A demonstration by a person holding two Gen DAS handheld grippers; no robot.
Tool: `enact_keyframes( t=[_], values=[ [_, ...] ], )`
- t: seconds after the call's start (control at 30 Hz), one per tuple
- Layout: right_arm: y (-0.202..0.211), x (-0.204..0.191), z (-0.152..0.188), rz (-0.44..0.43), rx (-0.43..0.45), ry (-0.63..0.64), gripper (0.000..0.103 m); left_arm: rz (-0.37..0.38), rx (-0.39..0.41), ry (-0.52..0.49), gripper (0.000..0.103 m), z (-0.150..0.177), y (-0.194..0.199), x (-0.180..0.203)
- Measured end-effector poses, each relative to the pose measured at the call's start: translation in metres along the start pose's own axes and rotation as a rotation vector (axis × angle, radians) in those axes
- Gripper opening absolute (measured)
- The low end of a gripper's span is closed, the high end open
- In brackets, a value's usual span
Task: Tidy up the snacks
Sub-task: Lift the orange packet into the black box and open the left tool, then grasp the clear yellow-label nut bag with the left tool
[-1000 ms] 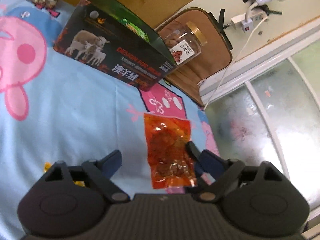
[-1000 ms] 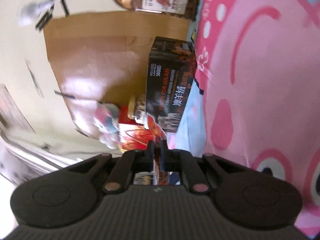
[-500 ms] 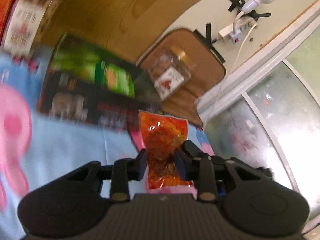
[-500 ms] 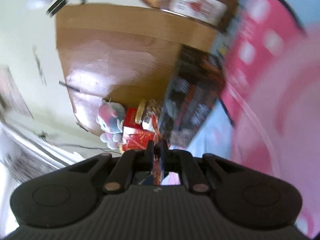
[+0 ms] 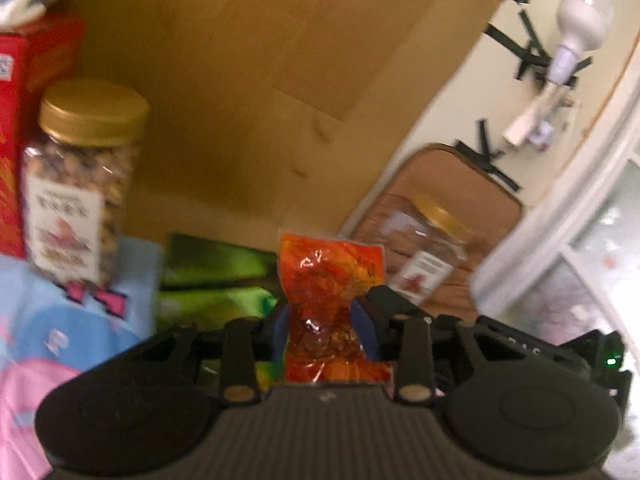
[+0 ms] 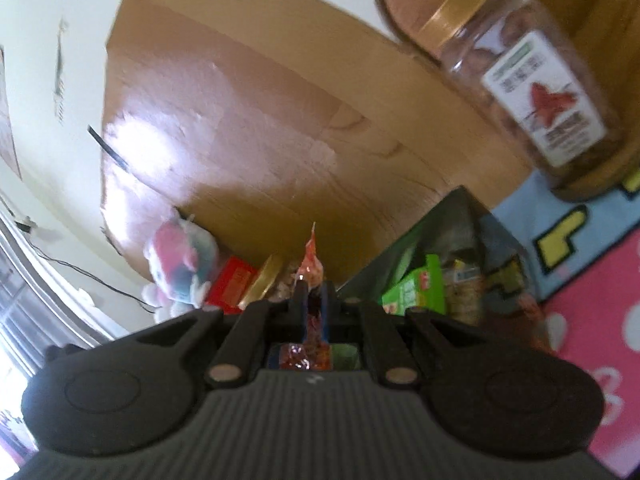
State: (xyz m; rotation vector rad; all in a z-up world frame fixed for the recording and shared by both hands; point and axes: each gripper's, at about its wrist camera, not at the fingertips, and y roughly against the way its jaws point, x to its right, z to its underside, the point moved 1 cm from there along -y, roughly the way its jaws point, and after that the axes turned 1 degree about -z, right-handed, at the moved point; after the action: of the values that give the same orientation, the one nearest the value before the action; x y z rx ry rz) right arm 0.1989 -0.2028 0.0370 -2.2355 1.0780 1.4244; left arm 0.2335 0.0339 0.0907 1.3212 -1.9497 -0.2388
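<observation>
Orange snack packet (image 5: 334,280) sits pinched at its waist in my left hand-held gripper (image 5: 325,320) as its jaws ease apart, above the dark box (image 5: 216,280), while my right hand-held gripper (image 6: 314,300) clamps another red packet (image 6: 312,258) edge-on.

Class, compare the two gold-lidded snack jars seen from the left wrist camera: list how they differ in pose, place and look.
The left jar stands upright beside a red box; the right jar looks tilted against a brown cushion.
The left jar looks larger and nearer; the right jar looks smaller and farther.
The left jar holds pale pieces; the right jar is too blurred to tell.
Both have gold lids, clear walls and white labels.
</observation>
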Motion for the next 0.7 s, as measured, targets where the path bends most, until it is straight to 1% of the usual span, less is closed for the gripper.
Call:
enact_keyframes(
  t=[0.03, 0.07, 0.1, 0.13, 0.17, 0.3, 0.37, 0.43, 0.5, 0.57, 0.6, 0.67, 0.7],
  values=[
    [-0.008, -0.001, 0.003, 0.01, -0.002, 0.016, 0.012, -0.033, 0.003, -0.014, 0.034, 0.0, -0.002, -0.002],
    [-0.015, -0.002, 0.008, 0.03, -0.005, 0.038, 0.013, -0.068, 0.002, -0.03, 0.037, 0.002, -0.004, -0.004],
    [-0.02, -0.004, 0.013, 0.052, -0.005, 0.07, 0.012, -0.09, 0.003, -0.041, 0.037, 0.005, -0.004, -0.006],
    [-0.021, -0.011, 0.02, 0.082, 0.009, 0.14, 0.014, -0.11, 0.0, -0.052, 0.037, 0.009, -0.003, -0.009],
    [-0.022, -0.017, 0.024, 0.11, 0.01, 0.19, 0.016, -0.118, -0.003, -0.062, 0.037, 0.012, -0.003, -0.01],
    [-0.005, -0.034, 0.036, 0.13, 0.059, 0.313, 0.016, -0.141, 0.016, -0.102, 0.037, 0.023, 0.009, -0.012],
    [0.004, -0.038, 0.039, 0.123, 0.067, 0.333, 0.016, -0.14, 0.028, -0.114, 0.039, 0.025, 0.018, -0.011],
    [0.018, -0.039, 0.046, 0.107, 0.048, 0.33, 0.016, -0.126, 0.038, -0.12, 0.039, 0.03, 0.031, -0.008],
    [0.034, -0.04, 0.06, 0.075, 0.006, 0.331, 0.016, -0.096, 0.051, -0.126, 0.039, 0.04, 0.051, -0.007],
    [0.044, -0.043, 0.075, 0.056, -0.057, 0.346, 0.016, -0.066, 0.057, -0.123, 0.045, 0.053, 0.071, -0.008],
    [0.052, -0.041, 0.085, 0.048, -0.092, 0.352, 0.017, -0.058, 0.057, -0.119, 0.046, 0.061, 0.081, -0.01],
    [0.063, -0.036, 0.106, 0.044, -0.18, 0.358, 0.021, -0.047, 0.047, -0.111, 0.048, 0.081, 0.1, -0.016],
    [0.067, -0.033, 0.118, 0.052, -0.235, 0.359, 0.023, -0.049, 0.026, -0.106, 0.048, 0.093, 0.109, -0.019]
  ],
)
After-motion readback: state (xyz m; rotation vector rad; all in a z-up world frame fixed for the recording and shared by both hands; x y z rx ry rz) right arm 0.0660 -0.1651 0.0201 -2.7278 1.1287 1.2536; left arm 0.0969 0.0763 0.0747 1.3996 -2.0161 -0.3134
